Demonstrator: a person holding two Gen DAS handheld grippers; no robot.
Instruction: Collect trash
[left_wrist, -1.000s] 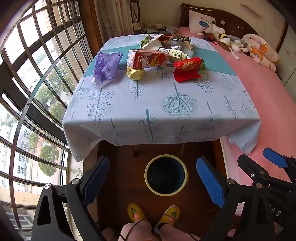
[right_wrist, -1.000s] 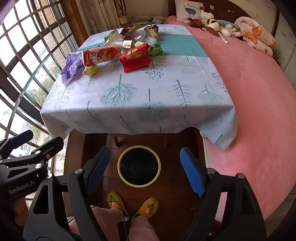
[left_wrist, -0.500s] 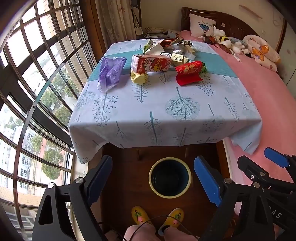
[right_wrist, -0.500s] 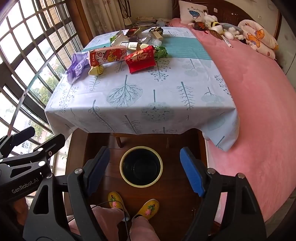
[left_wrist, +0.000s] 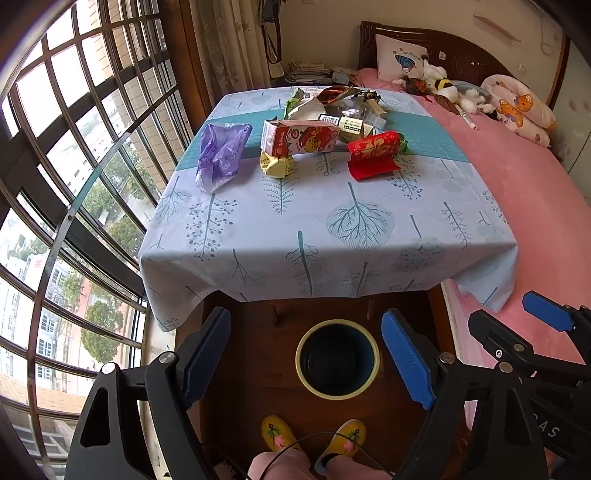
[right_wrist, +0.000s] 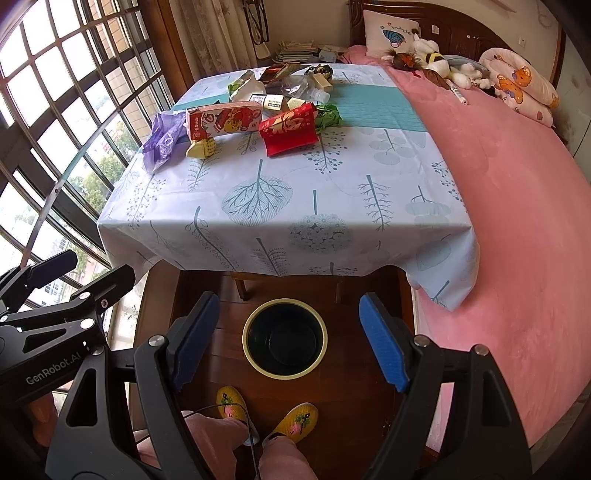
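1. The left gripper (left_wrist: 306, 354) hangs low in front of the tabletop (left_wrist: 332, 229), its jaws spread wide and holding nothing.
2. The right gripper (right_wrist: 288, 339) sits beside it, jaws likewise wide apart and empty.
3. A dark bin with a yellow rim (right_wrist: 284, 339) stands on the wooden floor below the tabletop's near edge, between each pair of jaws in view.
4. The trash lies at the tabletop's far end: a purple bag (left_wrist: 219, 155), a red and white carton (left_wrist: 299, 137), a yellow wrapper (left_wrist: 276, 166), a red packet (left_wrist: 373, 153) and mixed wrappers (left_wrist: 340, 105) behind.
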